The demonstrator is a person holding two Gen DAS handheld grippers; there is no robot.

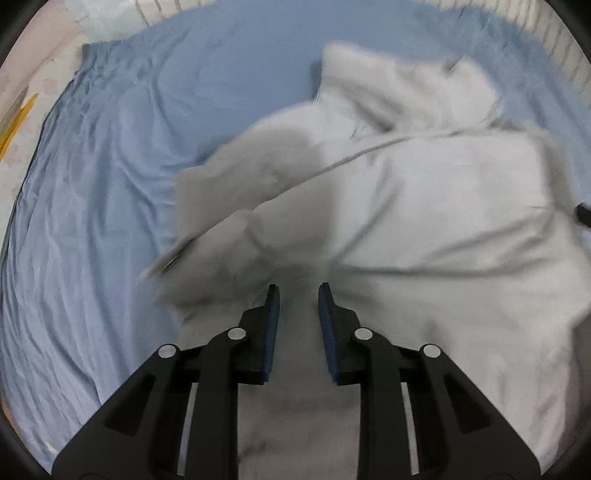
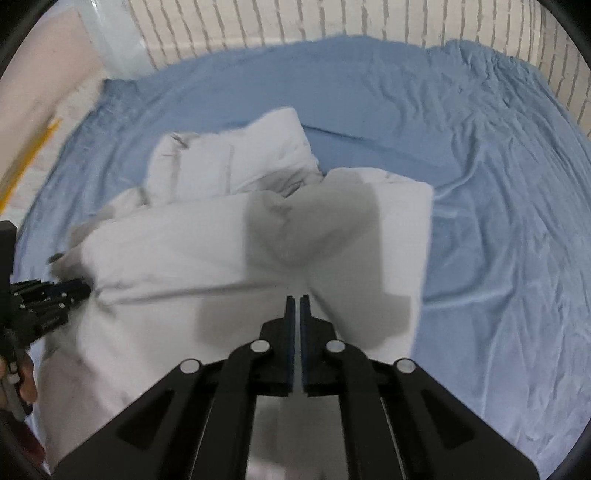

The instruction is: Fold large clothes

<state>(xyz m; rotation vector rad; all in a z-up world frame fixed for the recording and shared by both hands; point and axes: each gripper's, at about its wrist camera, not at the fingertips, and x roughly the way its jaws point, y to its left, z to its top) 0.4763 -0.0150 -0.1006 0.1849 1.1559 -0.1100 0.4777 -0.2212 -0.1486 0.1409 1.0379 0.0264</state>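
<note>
Counting one white garment (image 1: 424, 192), one blue sheet (image 1: 110, 166), two tongs and one hand (image 2: 26, 387).

**Surface and room**
- Lying crumpled and partly folded directly ahead of and beneath both tongs: the white garment, with a bunched section piling up at its far end.
- Spreading wrinkled under the garment and reaching out beyond the tongs on every side: the blue sheet.
- Standing beyond the far edge of the sheet: a white brick-patterned wall (image 2: 295, 18).
- Showing far out to the left of the left tongs, past the sheet edge: pale flooring and a yellow strip (image 1: 16, 122).

**Left tongs** (image 1: 295, 286)
- Pointing steeply down onto the garment.
- Standing slightly parted, with cloth filling the gap between the blue pads.
- Grasping a thick bunch of the garment, with creases converging on the tips in both views.
- Being carried by the hand at the left margin of the right wrist view.

**Right tongs** (image 2: 297, 297)
- Pointing steeply down over the near middle of the garment.
- Standing clenched, leaving only a hairline slit.
- Drawing a long crease toward the tips; impossible to tell whether a thin layer is being pinched.
</note>
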